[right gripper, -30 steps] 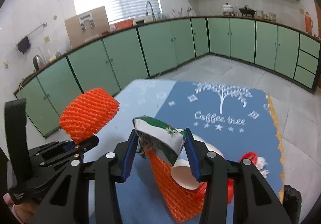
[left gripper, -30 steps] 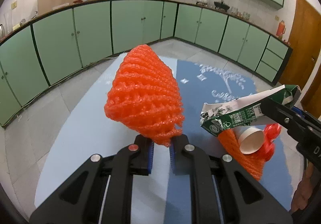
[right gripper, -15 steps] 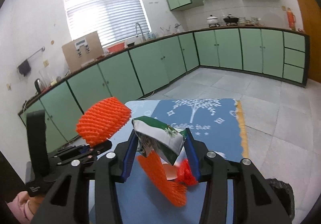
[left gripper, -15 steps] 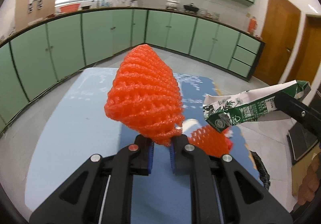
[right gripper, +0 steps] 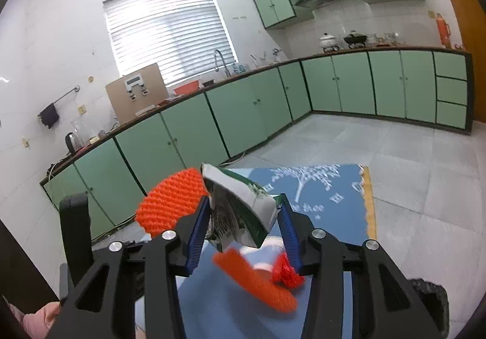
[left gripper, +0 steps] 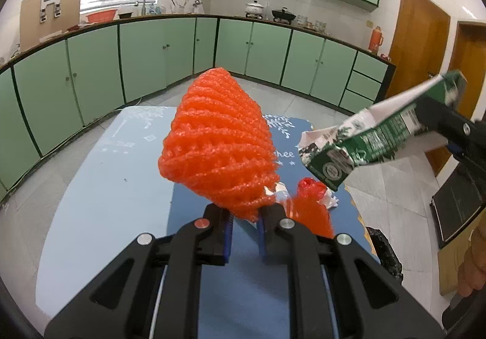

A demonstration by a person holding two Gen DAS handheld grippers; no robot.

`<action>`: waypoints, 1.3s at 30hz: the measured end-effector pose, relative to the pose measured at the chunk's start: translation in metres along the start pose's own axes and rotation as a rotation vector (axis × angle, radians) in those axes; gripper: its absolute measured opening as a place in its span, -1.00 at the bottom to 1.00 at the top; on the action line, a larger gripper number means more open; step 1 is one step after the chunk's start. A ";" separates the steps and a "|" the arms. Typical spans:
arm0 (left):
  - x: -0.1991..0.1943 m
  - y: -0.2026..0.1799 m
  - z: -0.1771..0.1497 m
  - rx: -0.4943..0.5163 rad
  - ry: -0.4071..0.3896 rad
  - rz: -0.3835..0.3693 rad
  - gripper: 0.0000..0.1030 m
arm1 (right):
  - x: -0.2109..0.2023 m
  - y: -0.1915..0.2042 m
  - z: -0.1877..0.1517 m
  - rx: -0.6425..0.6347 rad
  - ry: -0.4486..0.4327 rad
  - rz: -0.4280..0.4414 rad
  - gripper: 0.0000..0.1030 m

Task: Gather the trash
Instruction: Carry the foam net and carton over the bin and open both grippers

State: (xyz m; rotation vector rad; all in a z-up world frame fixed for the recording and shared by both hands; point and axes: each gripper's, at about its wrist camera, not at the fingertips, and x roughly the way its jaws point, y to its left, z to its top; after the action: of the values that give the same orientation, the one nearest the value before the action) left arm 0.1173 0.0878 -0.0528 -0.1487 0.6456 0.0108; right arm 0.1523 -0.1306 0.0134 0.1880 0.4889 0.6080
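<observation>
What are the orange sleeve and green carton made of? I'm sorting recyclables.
Orange sleeve: looks like soft foam netting, matte, with an open ribbed mesh. Green carton: seemingly coated paperboard, slightly glossy print, creased with a torn white edge.

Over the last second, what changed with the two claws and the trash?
Both claws rose away from the table with their loads. The right claw, squeezing tighter, carries the crushed carton; the left claw stays clamped on the orange foam net. The leftover pile on the blue mat stayed put.
</observation>
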 end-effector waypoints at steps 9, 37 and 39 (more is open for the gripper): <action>-0.016 0.017 0.006 -0.020 -0.030 0.021 -0.77 | 0.021 0.024 0.011 -0.042 0.013 0.023 -0.37; 0.039 -0.200 -0.057 0.273 0.237 -0.497 -0.76 | -0.128 -0.142 -0.076 0.222 0.050 -0.445 -0.40; 0.046 -0.218 -0.064 0.292 0.267 -0.535 -0.73 | -0.136 -0.156 -0.087 0.249 0.059 -0.477 -0.39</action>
State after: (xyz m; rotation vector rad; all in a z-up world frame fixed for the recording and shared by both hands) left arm 0.1277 -0.1383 -0.1013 -0.0367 0.8490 -0.6251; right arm 0.0910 -0.3347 -0.0585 0.2793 0.6416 0.0851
